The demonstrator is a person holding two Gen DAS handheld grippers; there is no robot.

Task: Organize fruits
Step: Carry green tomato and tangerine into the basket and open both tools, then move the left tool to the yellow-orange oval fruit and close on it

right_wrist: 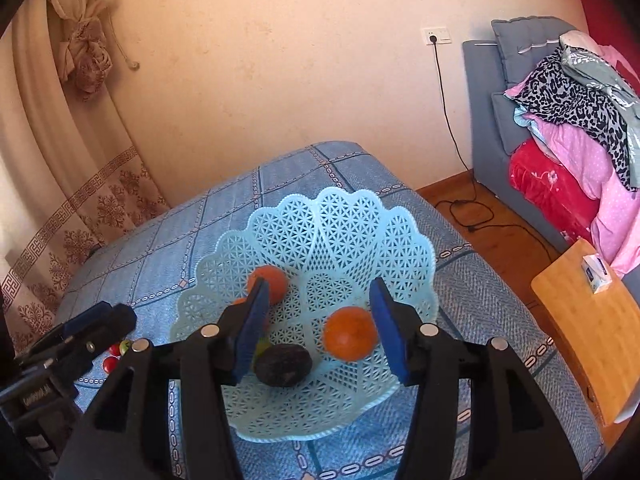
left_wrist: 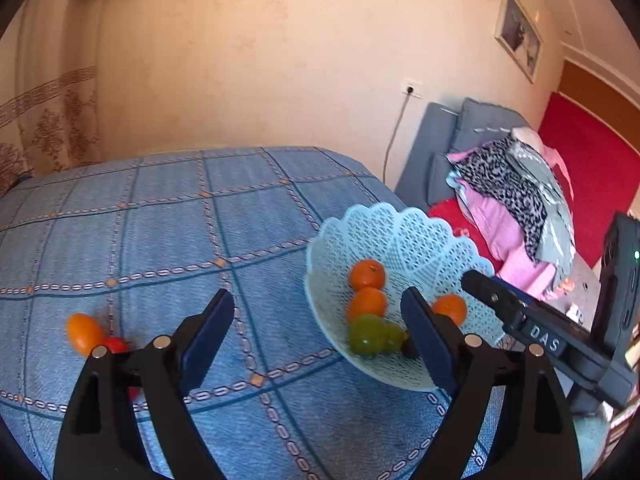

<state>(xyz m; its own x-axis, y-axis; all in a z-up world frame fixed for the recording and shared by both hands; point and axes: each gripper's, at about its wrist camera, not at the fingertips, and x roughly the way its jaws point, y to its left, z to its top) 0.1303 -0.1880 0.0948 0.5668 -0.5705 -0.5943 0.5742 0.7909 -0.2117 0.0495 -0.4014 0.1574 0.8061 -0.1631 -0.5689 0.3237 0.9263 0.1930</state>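
A light blue lattice basket (left_wrist: 404, 236) (right_wrist: 340, 224) stands on the blue patterned tablecloth. It holds three oranges (left_wrist: 367, 275) (right_wrist: 350, 334), a green pear-shaped fruit (left_wrist: 370, 335) and a dark avocado (right_wrist: 283, 365). My left gripper (left_wrist: 318, 320) is open and empty above the cloth, left of the basket. An orange fruit (left_wrist: 83, 333) and a red tomato (left_wrist: 115, 345) lie on the cloth at its left. My right gripper (right_wrist: 320, 316) is open over the basket, jaws either side of an orange without touching it. Small red and green fruits (right_wrist: 116, 354) lie left of the basket.
The table's right edge drops to a wooden floor (right_wrist: 492, 220) with a power cable. A grey sofa piled with clothes (right_wrist: 580, 120) stands at the right. A wooden board (right_wrist: 592, 320) sits near the table's right side. A curtain (right_wrist: 60, 160) hangs at the left.
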